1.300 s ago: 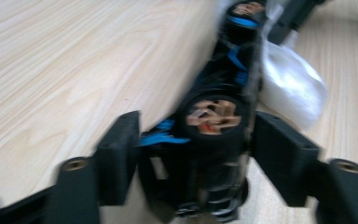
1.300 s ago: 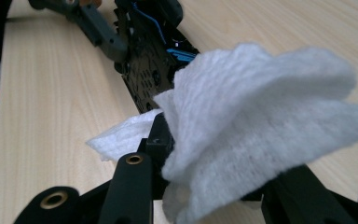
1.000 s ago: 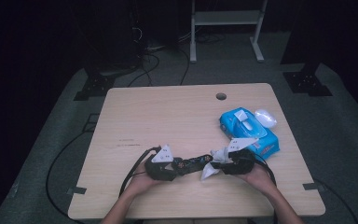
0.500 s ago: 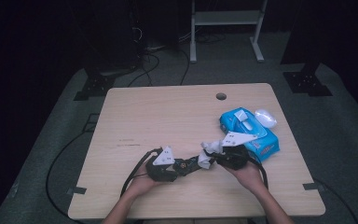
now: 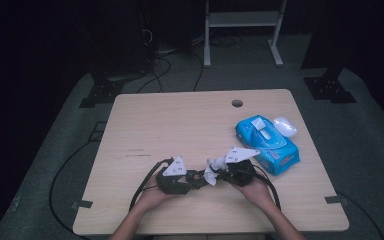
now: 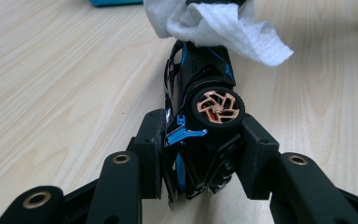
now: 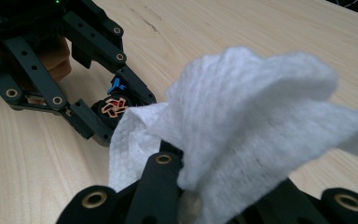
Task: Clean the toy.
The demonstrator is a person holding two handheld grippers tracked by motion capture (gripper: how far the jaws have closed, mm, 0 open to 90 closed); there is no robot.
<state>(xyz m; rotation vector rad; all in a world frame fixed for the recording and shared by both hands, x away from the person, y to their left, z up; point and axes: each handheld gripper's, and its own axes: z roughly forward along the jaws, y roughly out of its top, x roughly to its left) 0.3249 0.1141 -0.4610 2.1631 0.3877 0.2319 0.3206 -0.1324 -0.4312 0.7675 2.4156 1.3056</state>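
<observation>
A small black toy car (image 6: pixel 209 93) with blue trim and a copper wheel sits between the jaws of my left gripper (image 6: pixel 203 135), which is shut on it; the jaws have just been closing on the car. In the high view this gripper (image 5: pixel 192 180) rests near the table's front edge. My right gripper (image 5: pixel 219 172) is shut on a crumpled white wipe (image 7: pixel 242 121). The wipe (image 6: pixel 223 23) lies against the far end of the car. In the right gripper view the car's wheel (image 7: pixel 113 106) peeks out beside the wipe.
A blue pack of wipes (image 5: pixel 267 142) lies at the right of the wooden table (image 5: pixel 180 125), with a white oval object (image 5: pixel 284 126) beside it. A cable hole (image 5: pixel 237 103) sits near the far edge. Cables trail off the front left.
My right gripper has moved left with the wipe, from beside the blue pack to the car in my left gripper. The left hand has stayed put.
</observation>
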